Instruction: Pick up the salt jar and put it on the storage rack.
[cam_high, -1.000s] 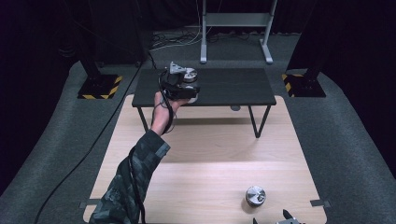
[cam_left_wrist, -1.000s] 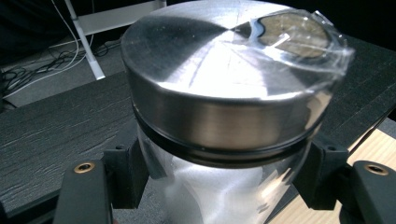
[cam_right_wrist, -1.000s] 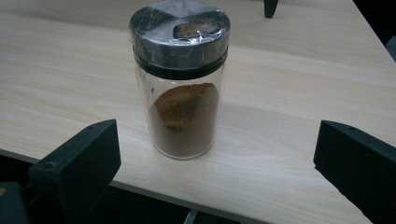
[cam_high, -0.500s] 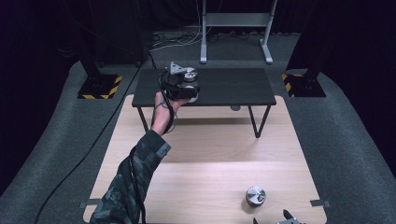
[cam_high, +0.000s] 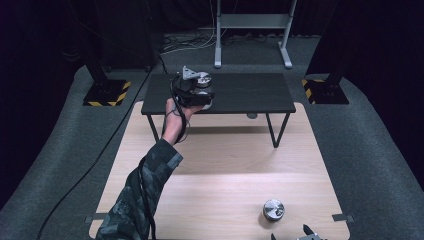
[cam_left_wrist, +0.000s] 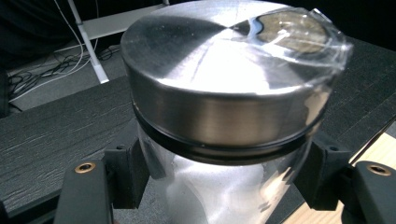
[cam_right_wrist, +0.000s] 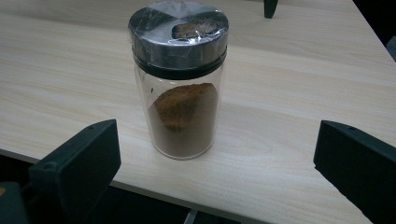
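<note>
**Two shaker jars, one in the grip and one near the table edge**

The left gripper (cam_high: 200, 92) is clamped on a glass jar with white powder (cam_left_wrist: 224, 186), its two black jaws pressing the clear wall just under the metal lid (cam_left_wrist: 219, 79). In the high view the jar hangs over the near edge of the black side table (cam_high: 250, 92), at the end of the person's outstretched left arm. The pads bear on smooth, rounded glass, so the likeliest trouble is the jar twisting or sliding down between them if the hold eases before its base is seated. Set down right at the rim of the black top, it could also tip off towards the wooden table (cam_high: 225, 165) below.

The right gripper (cam_high: 292, 236) has its jaws spread wide and holds nothing. A second jar with brown powder (cam_right_wrist: 180, 88) stands upright between them, untouched, close to the near edge of the wooden table. A careless closing or a sideways nudge from one jaw could topple it or push it off that edge.

No brand, label or writing can be read on either jar. Clear film covers both lids; whether anything is printed on it is hard to tell through the glare.
</note>
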